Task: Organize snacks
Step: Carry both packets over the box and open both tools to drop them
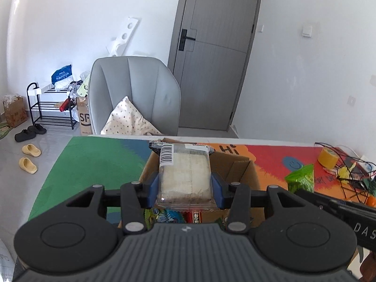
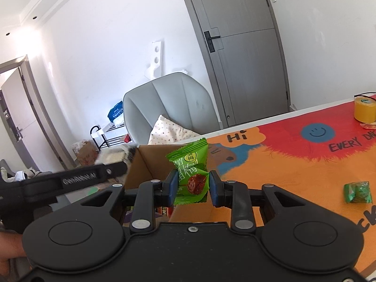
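My left gripper (image 1: 184, 186) has its blue pads closed partway on a clear plastic packet of pale layered cake with a barcode label (image 1: 184, 171), pressing both of its long sides, and it stands up in the middle of my left view. Just behind and below it lies the open brown cardboard box (image 1: 237, 166), with bright wrappers showing inside under the packet at lower centre. My right gripper (image 2: 192, 186) is closed narrowly on a small bright green foil sachet printed with a red-brown fruit (image 2: 191, 172); the left pad presses its side and the right pad sits at its other edge, the top fanning up above the fingers at frame centre. That sachet hangs over the box's near right corner (image 2: 150, 164). The box rests on a colourful play mat of green, orange and red with a blue smiley face (image 2: 293, 164). At the right edge of my right view a crumpled dark green wrapped sweet (image 2: 358, 191) lies on the mat, well apart, and a roll of yellow tape (image 2: 365, 110) stands at upper right. Beyond the table a grey armchair (image 1: 141, 89) holds a spotted cushion.
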